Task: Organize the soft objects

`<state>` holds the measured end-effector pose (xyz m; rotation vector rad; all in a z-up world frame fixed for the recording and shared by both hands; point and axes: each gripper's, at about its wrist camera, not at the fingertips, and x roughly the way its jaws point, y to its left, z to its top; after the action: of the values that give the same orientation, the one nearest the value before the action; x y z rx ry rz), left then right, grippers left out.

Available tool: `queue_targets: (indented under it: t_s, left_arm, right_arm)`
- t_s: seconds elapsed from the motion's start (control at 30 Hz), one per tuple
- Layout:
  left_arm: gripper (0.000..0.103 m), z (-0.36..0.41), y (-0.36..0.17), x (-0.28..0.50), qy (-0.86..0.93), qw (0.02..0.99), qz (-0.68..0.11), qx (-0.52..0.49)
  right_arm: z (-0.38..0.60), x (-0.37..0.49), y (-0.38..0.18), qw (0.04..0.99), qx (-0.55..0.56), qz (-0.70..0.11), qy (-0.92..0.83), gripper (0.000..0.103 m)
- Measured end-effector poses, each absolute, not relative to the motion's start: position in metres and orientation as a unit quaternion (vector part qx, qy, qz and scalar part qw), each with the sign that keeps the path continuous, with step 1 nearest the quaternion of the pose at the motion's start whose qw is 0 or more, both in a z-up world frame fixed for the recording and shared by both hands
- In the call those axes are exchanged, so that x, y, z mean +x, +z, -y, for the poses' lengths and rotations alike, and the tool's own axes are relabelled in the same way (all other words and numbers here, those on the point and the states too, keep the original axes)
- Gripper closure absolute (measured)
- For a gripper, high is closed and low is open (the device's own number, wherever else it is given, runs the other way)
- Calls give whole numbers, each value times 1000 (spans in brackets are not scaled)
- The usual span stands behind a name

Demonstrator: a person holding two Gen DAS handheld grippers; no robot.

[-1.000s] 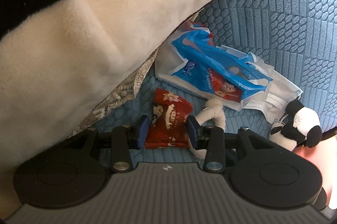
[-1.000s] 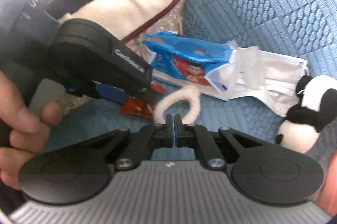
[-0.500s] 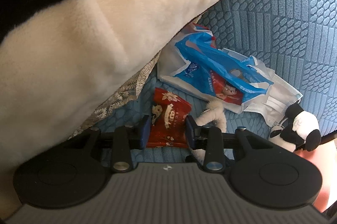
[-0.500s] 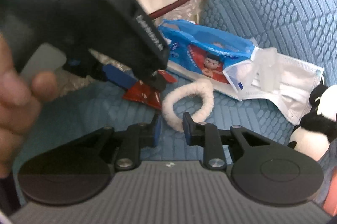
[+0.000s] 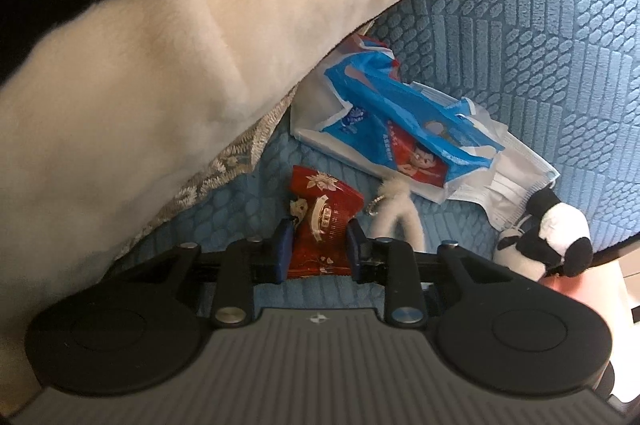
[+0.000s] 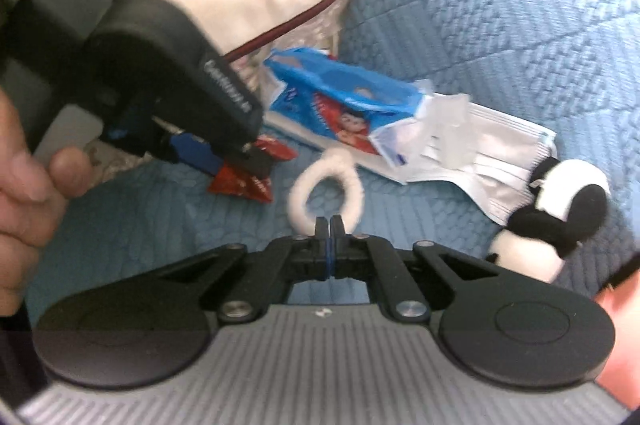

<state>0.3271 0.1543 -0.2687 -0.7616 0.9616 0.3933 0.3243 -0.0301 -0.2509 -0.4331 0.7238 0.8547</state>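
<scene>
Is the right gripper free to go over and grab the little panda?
Probably not yet. The right gripper is shut on the white fluffy loop, so it would need to drop that first. The panda itself lies uncovered on the blue cushion.

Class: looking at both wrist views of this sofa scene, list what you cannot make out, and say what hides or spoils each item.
- Red snack packet: lower end hidden behind the left gripper, left wrist view.
- Face mask: partly covered by the blue tissue pack, right wrist view.
- White fuzzy loop: whether the shut right gripper pinches it is blurred.
- Panda toy: body cut off.
</scene>
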Motion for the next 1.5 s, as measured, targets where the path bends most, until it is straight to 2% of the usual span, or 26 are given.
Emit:
queue_targets:
  t_s: [0.13,0.43,0.5,0.53,0.57,1.0,1.17,1.5]
  left_arm:
    - [71,-150,-267,323,172,800,-451,-356]
    - [71,-149,-264,314,172,800,-450,-358]
    - [71,-151,-264,315,176,799,-449,-359]
    - [71,-152,-264,315,176,798,-449,-360]
    - [71,-153,-264,314,177,797,-449,-362]
    - [71,-158,-268,316,179,791,-454,-369]
    - [71,-155,-269,317,179,791,-456,-366]
    - [71,-150,-266,314,161,796,-458,-362]
  right_arm:
    - [41,318,-244,833,-199,-338,391,100]
    - [45,330,-253,850,-105,-364,367,96]
    - [41,338,-258,849,-93,-370,366,89]
    - [40,339,-259,849,-90,-373,364,78]
    - [38,342,-262,850,-89,-372,362,72]
    - [23,351,-283,853,-119,-371,348,75]
    - [11,349,-284,845,-145,-371,356,92]
    - [23,344,-271,853,-141,-375,334,94]
